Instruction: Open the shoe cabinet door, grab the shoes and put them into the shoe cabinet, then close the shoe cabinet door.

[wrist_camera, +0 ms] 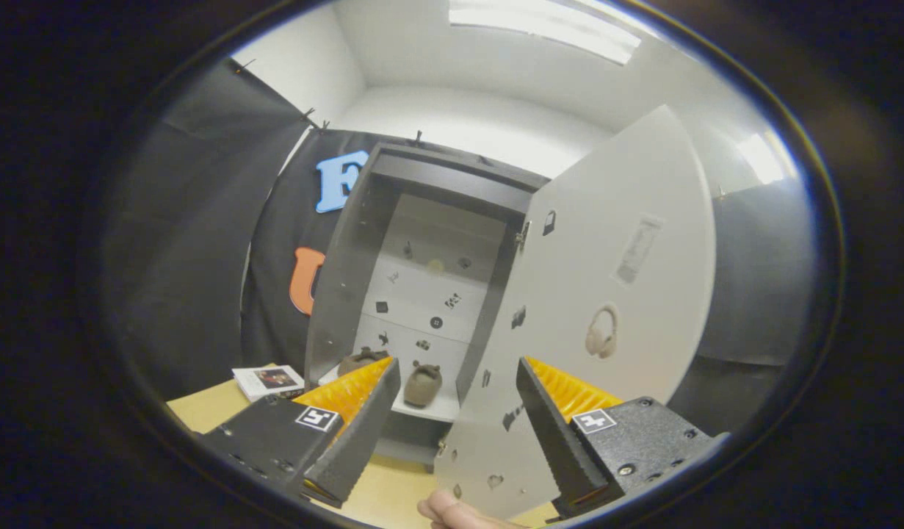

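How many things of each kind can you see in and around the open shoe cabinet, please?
Shoe cabinets: 1, its door swung open
Brown shoes on the bottom shelf: 2
Booklets on the floor beside the cabinet: 1
Grippers: 1, jaws open, holding nothing
Total: 5

We see two brown shoes [411, 378] side by side on the cabinet's white bottom shelf [440, 410]. On the tan floor [202, 411] beside the cabinet lies a booklet [268, 380].
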Available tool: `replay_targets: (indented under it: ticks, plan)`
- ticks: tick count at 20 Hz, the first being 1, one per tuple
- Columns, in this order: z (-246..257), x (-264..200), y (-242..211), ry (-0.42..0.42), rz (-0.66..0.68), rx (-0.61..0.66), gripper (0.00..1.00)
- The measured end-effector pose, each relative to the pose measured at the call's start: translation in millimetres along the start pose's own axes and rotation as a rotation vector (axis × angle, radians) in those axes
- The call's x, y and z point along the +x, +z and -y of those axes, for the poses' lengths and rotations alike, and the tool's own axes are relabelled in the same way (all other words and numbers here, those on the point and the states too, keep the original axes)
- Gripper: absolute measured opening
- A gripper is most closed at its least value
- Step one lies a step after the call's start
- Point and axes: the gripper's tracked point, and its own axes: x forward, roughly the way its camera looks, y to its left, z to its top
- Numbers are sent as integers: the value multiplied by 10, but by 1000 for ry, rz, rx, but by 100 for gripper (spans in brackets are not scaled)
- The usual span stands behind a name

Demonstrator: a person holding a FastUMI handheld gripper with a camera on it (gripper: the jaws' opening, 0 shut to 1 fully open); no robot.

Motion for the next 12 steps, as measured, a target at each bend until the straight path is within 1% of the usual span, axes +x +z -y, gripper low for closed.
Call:
replay_targets:
  ticks: [4,6,9,12]
  plan:
    - [244,-429,-190,30,-32,10,100]
    - [470,-564,-223,30,-16,14,100]
    - [909,-727,-313,-13,-4,34,100]
    - [1385,-730,-475,-71,-20,56,100]
